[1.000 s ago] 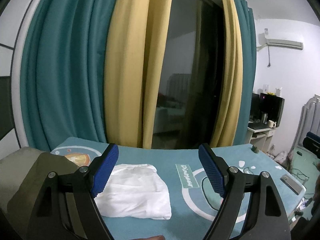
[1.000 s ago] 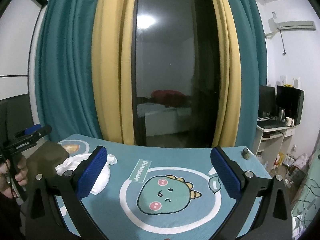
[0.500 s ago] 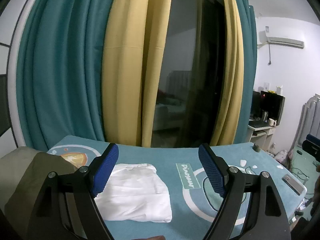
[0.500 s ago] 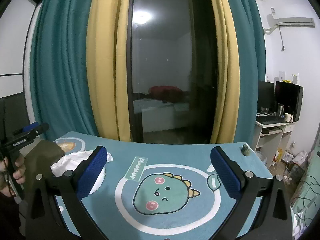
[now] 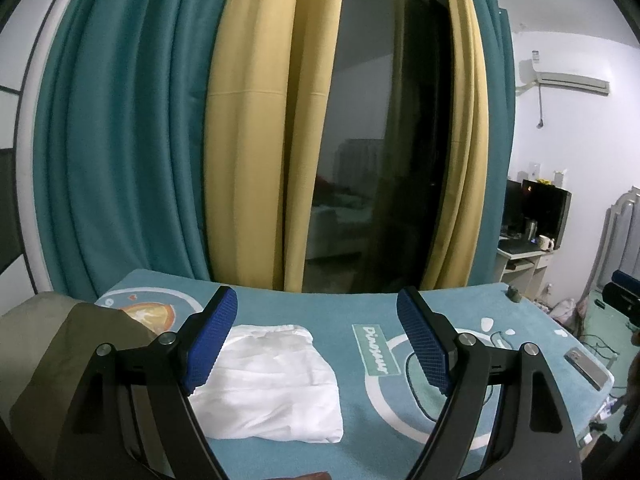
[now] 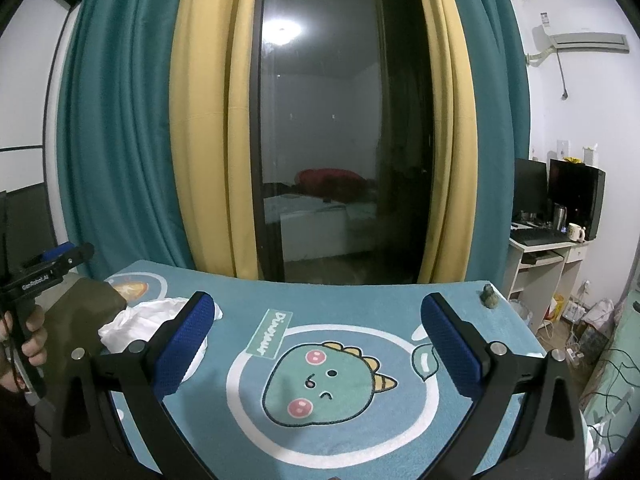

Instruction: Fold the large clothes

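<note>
Both the left hand-held gripper [image 5: 316, 344] and right hand-held gripper [image 6: 318, 344] hover released above the worktop [image 6: 360, 304]. A folded white garment [image 5: 276, 368] lies on its left side, beside an olive garment [image 5: 72, 344].

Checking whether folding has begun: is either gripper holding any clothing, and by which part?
Nothing is held. The left gripper and right gripper are open and empty; the folded white garment lies on the teal dinosaur mat.

Bare dinosaur mat [image 6: 360, 432] at centre and right, white folded garment [image 5: 276, 376] and olive cloth [image 5: 80, 344] crowding its left
</note>
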A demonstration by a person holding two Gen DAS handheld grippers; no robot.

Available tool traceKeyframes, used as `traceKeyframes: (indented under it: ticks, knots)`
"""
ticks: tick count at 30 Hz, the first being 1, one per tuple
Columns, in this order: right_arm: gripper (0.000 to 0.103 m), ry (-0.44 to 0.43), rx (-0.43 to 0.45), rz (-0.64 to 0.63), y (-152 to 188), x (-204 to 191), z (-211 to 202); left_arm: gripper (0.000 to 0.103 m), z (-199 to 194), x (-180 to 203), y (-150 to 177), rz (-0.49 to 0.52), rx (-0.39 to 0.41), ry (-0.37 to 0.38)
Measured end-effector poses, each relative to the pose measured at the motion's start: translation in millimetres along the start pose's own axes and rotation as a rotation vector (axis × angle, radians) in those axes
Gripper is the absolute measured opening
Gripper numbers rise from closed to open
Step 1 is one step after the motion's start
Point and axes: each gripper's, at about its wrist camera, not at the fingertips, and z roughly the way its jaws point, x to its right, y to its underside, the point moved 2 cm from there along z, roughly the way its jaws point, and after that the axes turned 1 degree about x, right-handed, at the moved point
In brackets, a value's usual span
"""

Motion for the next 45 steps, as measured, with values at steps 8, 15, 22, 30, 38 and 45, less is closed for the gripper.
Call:
traceKeyframes:
  ticks: [8, 15, 22, 30, 38, 45]
  knots:
    - [0.102, 0.003, -0.002, 0.003, 1.3, 0.7, -0.7, 0.085, 0.2, -0.6, -0.4, -0.001, 0.000, 0.000]
    - [0.102, 0.002, -0.004, 0.003, 1.0, 1.9, -0.5, 0.085, 0.3, -0.7, -1.3, -0.001, -0.001, 0.000]
    - [0.102, 0.000, -0.006, 0.000, 0.9, 0.9, 1.5, 0.085, -0.9, -0.6, 1.4, -0.005, 0.001, -0.008]
    - [0.102, -0.010, -0.010, -0.003, 2.2, 4.1, 4.5, 0.085, -0.3, -4.0, 0.8, -0.005, 0.004, -0.013]
    - [0.102, -0.016, -0.021, 0.000, 3.7, 6.7, 7.7, 0.085, -0.7, -5.6, 0.7, -0.008, 0.004, -0.017]
    - [0.102, -0.015, -0.023, -0.002, 3.8, 6.0, 8.6, 0.085, -0.7, -4.7, 1.0, -0.014, -0.003, -0.019]
